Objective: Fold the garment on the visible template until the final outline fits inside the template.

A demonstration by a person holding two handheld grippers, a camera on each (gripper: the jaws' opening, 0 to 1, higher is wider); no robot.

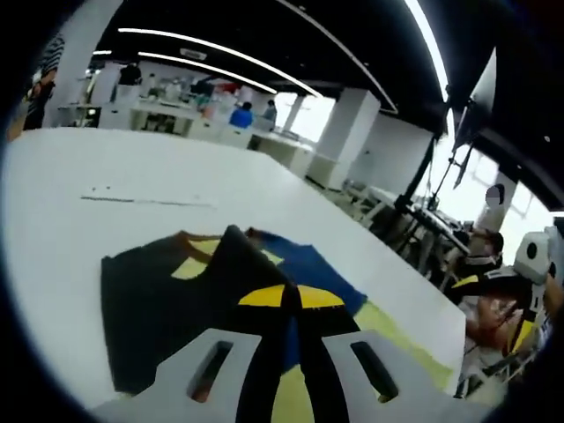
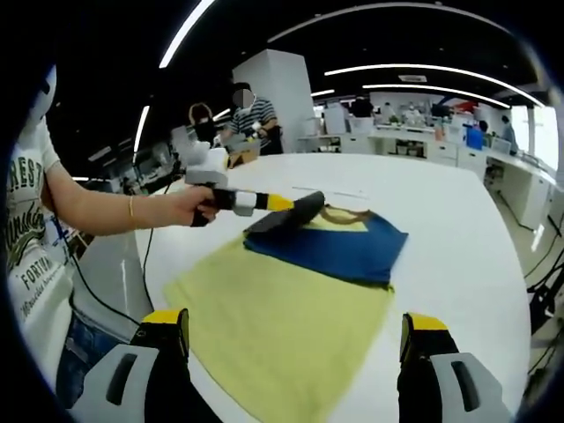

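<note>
A blue and dark garment [image 2: 348,247] lies on the far end of a yellow template sheet [image 2: 273,326] on the white table [image 2: 458,229]. My left gripper [image 1: 287,298] is shut on a raised fold of the dark fabric [image 1: 231,256], with its yellow tips pressed together. In the right gripper view a hand [image 2: 204,205] holds that left gripper [image 2: 298,208], pinching the garment's left edge, which is lifted and partly rolled over. My right gripper [image 2: 295,348] hangs above the template's near end, its jaws wide apart with nothing between them.
The person's arm [image 2: 106,210] and printed shirt [image 2: 26,229] are at the left table edge. A thin line marks the table [image 1: 145,201] beyond the garment. Desks, pillars and several people [image 2: 251,115] stand far behind. Monitors and cables [image 1: 423,220] line the right side.
</note>
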